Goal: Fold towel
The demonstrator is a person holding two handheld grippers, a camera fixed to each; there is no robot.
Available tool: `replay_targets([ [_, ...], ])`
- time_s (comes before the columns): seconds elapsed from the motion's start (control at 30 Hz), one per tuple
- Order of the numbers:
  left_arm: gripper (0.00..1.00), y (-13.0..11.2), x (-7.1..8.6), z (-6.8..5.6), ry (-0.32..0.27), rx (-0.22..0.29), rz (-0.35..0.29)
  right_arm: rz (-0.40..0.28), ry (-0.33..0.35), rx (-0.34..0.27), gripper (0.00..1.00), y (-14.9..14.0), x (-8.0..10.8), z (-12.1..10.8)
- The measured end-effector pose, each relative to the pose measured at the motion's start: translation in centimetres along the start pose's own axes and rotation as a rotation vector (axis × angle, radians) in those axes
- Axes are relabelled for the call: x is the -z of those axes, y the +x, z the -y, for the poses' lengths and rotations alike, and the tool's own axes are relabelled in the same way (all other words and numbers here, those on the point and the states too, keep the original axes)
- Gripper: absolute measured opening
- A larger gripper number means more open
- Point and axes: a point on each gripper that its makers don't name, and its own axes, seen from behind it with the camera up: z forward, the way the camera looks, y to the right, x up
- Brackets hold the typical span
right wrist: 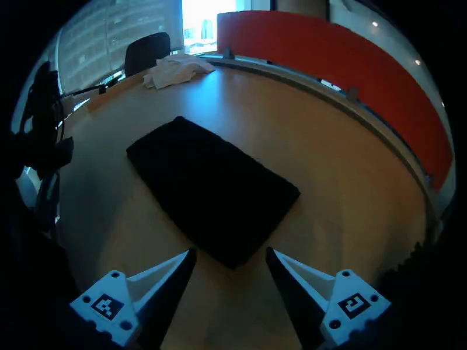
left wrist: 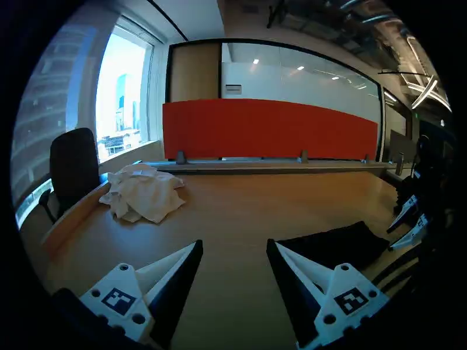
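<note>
Black towel (right wrist: 213, 189): flat on surface (right wrist: 350, 175); likely soft, light, limp; best taken at near corner. Left gripper (left wrist: 233, 242), right gripper (right wrist: 231, 251): fingers apart, empty.

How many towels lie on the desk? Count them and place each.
2. The flat black rectangular towel lies mid-desk; the crumpled white cloth heap sits at the far edge by the window. That heap may hide more.

Left gripper view low, right gripper view higher; both share table (left wrist: 245, 204), black towel (left wrist: 338, 242).
</note>
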Motion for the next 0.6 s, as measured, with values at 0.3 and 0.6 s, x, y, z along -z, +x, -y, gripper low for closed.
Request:
replay_targets([
  [0.3,0.8,0.3,0.3,1.0,0.011,0.024,-0.013,0.012,0.001,0.005,0.92,-0.4,-0.1,0.0],
  [0.6,0.8,0.4,0.4,1.7,0.015,0.025,-0.012,0.021,0.008,0.016,0.92,-0.7,0.0,0.0],
])
